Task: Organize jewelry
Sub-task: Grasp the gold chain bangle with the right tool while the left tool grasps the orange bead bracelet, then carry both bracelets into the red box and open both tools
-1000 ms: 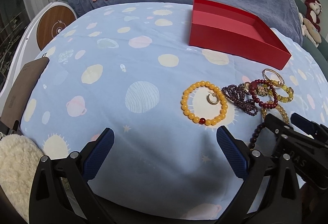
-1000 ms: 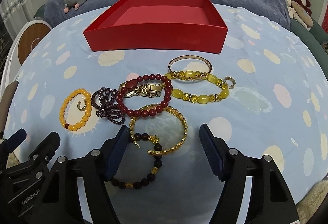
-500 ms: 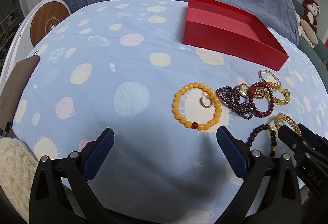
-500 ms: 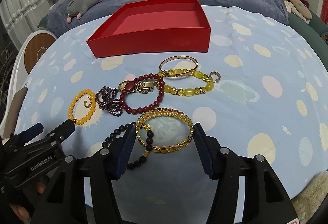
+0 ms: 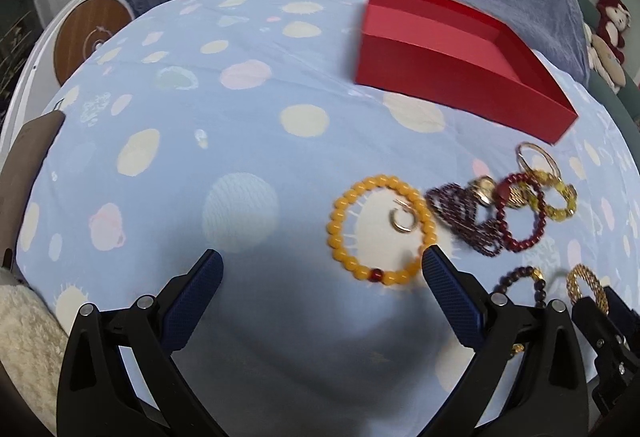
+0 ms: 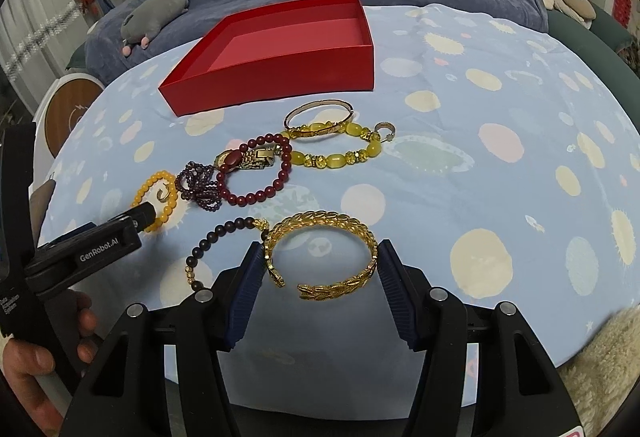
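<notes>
An empty red box stands at the back of the spotted blue cloth; it also shows in the left wrist view. Several bracelets lie in front of it. My right gripper is open, its jaws on either side of a gold leaf cuff bracelet, close to or just touching it. A dark bead bracelet lies just to its left. My left gripper is open and empty, with a yellow bead bracelet and a gold hoop earring by its right finger.
A dark red bead bracelet, a purple bead bundle, a gold watch, a yellow stone bracelet and a thin gold bangle lie in the middle. A grey plush toy sits behind on the blue blanket.
My right gripper has moved forward and its jaws have narrowed around the gold cuff. My left gripper has moved toward the yellow bead bracelet and stays open.
</notes>
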Available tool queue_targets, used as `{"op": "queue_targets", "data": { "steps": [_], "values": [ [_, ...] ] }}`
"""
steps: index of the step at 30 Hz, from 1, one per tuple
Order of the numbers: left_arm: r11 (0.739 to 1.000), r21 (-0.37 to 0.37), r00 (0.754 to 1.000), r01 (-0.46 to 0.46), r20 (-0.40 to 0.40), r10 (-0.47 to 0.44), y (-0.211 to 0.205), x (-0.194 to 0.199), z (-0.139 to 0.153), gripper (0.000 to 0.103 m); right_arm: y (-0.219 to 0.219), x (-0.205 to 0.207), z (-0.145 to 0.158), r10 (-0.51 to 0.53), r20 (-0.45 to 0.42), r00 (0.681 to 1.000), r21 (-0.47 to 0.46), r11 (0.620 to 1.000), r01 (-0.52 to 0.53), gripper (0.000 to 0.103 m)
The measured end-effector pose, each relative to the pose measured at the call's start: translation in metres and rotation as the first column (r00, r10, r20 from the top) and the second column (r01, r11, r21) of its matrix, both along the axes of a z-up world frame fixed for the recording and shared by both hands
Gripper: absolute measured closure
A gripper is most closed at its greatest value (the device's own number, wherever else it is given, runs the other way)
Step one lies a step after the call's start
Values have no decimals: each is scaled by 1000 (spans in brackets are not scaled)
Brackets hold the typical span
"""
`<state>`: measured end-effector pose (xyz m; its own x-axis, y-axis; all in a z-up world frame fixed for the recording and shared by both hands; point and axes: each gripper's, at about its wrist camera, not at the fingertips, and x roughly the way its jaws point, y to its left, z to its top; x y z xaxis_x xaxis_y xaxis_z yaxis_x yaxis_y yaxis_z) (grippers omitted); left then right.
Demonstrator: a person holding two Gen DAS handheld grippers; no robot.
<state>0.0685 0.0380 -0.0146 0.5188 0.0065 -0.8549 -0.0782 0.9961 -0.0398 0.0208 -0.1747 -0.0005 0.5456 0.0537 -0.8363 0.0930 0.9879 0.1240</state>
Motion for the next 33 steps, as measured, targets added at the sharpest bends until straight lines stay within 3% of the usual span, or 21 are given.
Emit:
{"op": "queue_targets", "data": {
  "steps": [2,6,9,14,21,27,33],
  "values": [
    [1000,-14,1000,-11,-12,11,7,4,-3,22,0,0,-1,0,-5,1000,5,1000,0,47],
    [1000,13,1000,-4,-7,4,5,8,-3,31,3,0,-2,10,-10,1000,3,1000,-10,47],
    [999,31,1000,19,3,-19,0,8,-2,47,4,0,-3,17,-11,1000,0,1000,-17,47],
    [998,27,998,59,14,-60,-5,9,1,96,5,-1,-4,23,-14,1000,-3,1000,-23,47],
    [997,-49,998,59,10,-59,2,7,14,96,7,-1,7,40,7,999,6,999,-41,47],
    [991,-91,993,101,65,-95,1,5,52,96,1,9,32,52,53,997,33,998,-53,47],
    [979,-127,981,159,134,-142,-12,37,98,96,-12,50,60,67,113,991,30,997,-71,47]
  ]
}}
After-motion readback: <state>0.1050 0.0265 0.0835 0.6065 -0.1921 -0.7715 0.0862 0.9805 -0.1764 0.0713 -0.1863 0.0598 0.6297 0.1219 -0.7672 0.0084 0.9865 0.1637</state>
